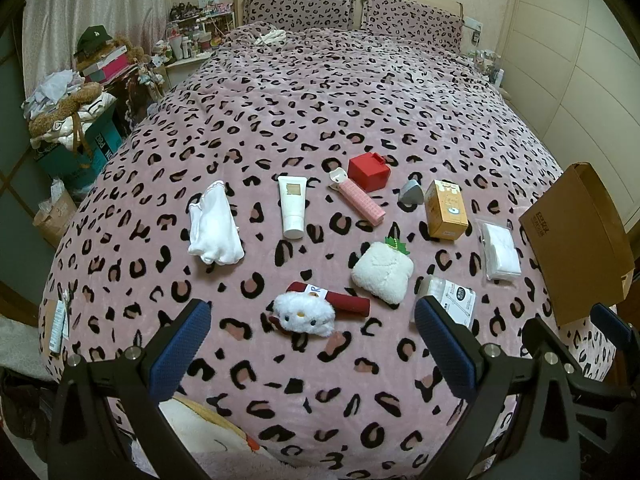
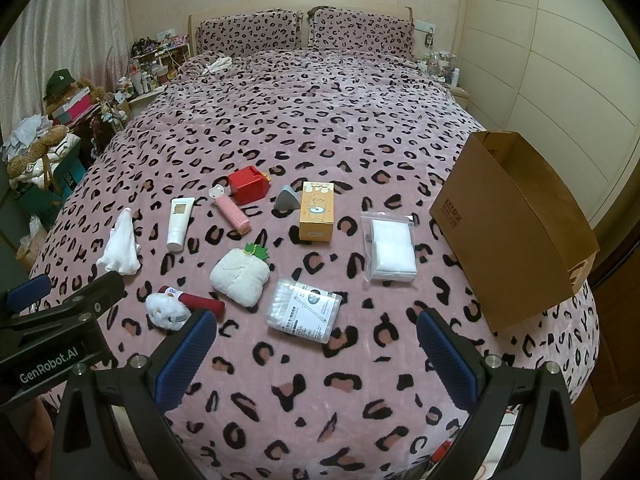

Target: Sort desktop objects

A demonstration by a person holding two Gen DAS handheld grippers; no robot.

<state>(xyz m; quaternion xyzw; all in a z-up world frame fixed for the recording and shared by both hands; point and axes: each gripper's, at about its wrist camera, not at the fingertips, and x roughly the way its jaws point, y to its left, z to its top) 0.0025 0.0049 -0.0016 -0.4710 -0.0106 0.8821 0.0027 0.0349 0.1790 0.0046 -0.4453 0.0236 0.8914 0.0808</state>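
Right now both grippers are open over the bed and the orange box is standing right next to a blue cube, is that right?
Not quite: the cube is red, not blue, as the right wrist view shows. The rest holds: the left gripper and right gripper are both open over the bed, and the orange box stands upright close to the cube, with a small grey piece between them.

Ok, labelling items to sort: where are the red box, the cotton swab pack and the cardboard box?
red box (image 2: 249, 189), right wrist view, front face.
cotton swab pack (image 2: 305, 310), right wrist view, clear lid.
cardboard box (image 2: 508, 236), right wrist view, outer side wall.
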